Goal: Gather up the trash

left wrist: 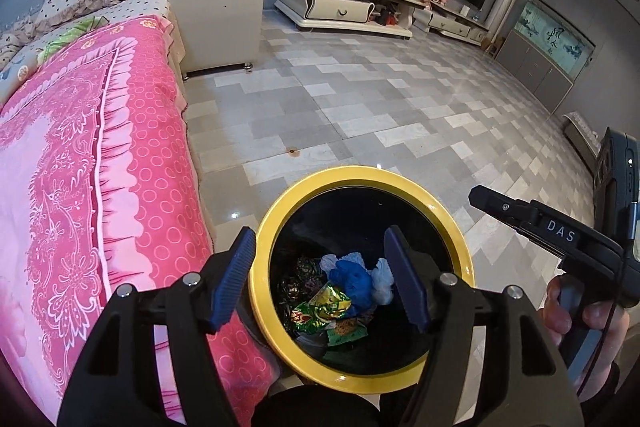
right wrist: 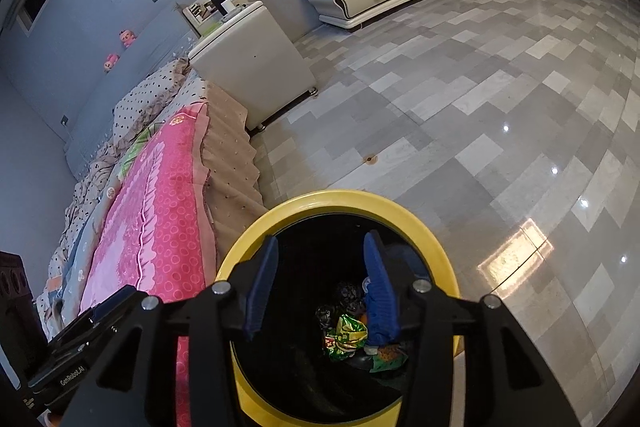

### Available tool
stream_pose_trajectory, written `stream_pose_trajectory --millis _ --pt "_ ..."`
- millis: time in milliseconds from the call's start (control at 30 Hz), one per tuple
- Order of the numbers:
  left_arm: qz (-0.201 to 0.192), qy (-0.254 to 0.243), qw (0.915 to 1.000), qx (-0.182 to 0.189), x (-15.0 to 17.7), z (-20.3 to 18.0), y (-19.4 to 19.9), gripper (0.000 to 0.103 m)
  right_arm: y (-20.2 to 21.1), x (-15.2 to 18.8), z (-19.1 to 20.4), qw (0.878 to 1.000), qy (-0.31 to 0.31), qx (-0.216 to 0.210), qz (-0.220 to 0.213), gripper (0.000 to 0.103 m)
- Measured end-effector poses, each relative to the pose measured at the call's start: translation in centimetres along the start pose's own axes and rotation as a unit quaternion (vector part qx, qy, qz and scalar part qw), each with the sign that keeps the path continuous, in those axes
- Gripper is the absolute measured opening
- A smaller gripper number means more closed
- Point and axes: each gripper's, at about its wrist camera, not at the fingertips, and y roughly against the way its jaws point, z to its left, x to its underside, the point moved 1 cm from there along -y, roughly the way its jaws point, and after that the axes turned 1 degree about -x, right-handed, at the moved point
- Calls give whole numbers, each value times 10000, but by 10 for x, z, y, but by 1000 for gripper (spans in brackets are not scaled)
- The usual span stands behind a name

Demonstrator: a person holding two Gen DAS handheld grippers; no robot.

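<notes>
**Two grippers over one yellow-rimmed trash bin**

One round trash bin (left wrist: 460,223), yellow rim, black interior, standing on the grey tiled floor (left wrist: 360,99) just beside the pink bedspread (left wrist: 100,167). Inside the bin, at its bottom: one crumpled blue glove (left wrist: 354,277), one pale blue-white wad (left wrist: 382,281) touching the glove, several green-and-red foil wrappers (left wrist: 324,307) and some dark patterned wrappers (left wrist: 300,273); exact wrapper count not discernible.

Two grippers, both above the bin's mouth. Left gripper (left wrist: 322,281): blue-padded jaws spread wide, one finger over the rim, the other over the interior, nothing between them. Right gripper (right wrist: 320,287): jaws likewise well apart and holding nothing; the same blue glove (right wrist: 380,327) partly hidden behind its right finger, foil wrappers (right wrist: 346,337) below.

Beyond the bin: one white bedside cabinet (left wrist: 218,15) at the bed's head, two low white TV stands (left wrist: 340,3) along the far wall.
</notes>
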Motion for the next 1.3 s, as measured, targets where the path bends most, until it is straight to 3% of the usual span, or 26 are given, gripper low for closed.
stream_pose_trajectory --millis 300,700,1000,1300 --pt "-250 174 9994 -136 6 20 36 63 13 7 20 9998 130 -128 -4 43" --pt "-602 645 9948 -512 22 78 95 63 17 28 85 9963 647 -540 141 43" --pt "-855 1073 9860 -943 49 132 150 63 21 55 151 9877 1203 -937 341 43" --pt "-1078 1428 9733 -1435 88 188 207 63 19 98 228 9705 1904 -1337 640 43"
